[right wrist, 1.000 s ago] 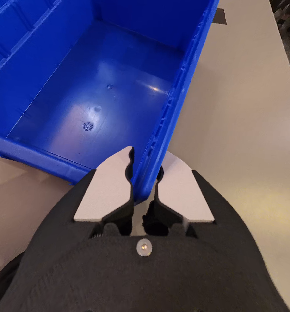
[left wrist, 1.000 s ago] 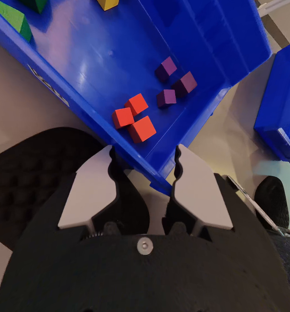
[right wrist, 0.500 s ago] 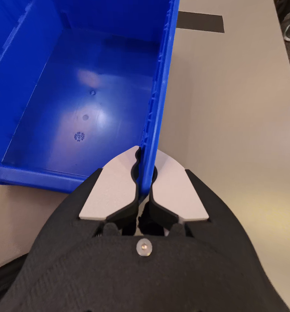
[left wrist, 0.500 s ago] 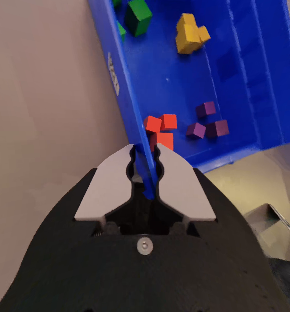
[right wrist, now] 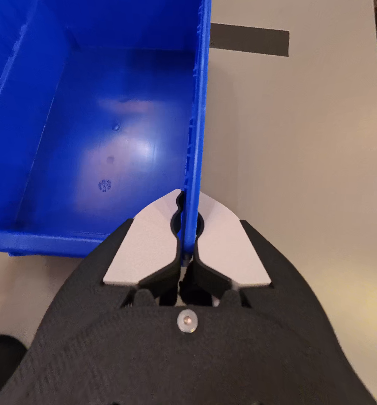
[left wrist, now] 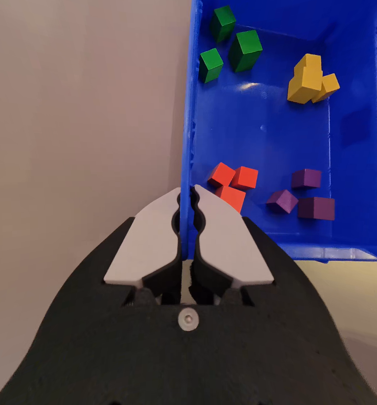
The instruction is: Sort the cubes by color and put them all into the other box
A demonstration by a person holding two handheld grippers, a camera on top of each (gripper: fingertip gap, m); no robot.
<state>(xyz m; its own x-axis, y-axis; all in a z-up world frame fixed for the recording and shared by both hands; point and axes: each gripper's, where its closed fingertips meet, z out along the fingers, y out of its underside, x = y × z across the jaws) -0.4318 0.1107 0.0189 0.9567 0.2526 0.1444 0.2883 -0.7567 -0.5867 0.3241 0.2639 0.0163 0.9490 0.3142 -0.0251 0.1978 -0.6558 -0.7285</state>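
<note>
Cubes, sorted by colour, lie on the floor of a blue box point(left wrist: 358, 254) whose left wall is clamped in the left gripper point(left wrist: 186, 190), one finger point(left wrist: 152, 236) outside the wall and the other inside, both pressing on the plastic. Nearest that gripper, hard by the gripped wall, three red cubes point(left wrist: 233, 186) sit bunched and touching. To their right, near the right wall, three purple cubes point(left wrist: 303, 195) form a loose cluster. Farther back on the right, the yellow cubes point(left wrist: 310, 81) are piled against one another. At the far left, close to the gripped wall, three green cubes point(left wrist: 229, 43) stand slightly apart. The box rests on a pale table point(left wrist: 73, 109).

In the right wrist view, the right gripper point(right wrist: 189, 192) is closed on the right wall of a second blue box point(right wrist: 196, 109), its near finger point(right wrist: 148, 238) inside and the other outside, the rim pinched between them. This box shows only its bare, glossy floor with a moulded stamp point(right wrist: 104, 185). It too sits on the pale table, and beyond its far right corner a dark strip of tape point(right wrist: 248, 41) lies flat on the tabletop.
</note>
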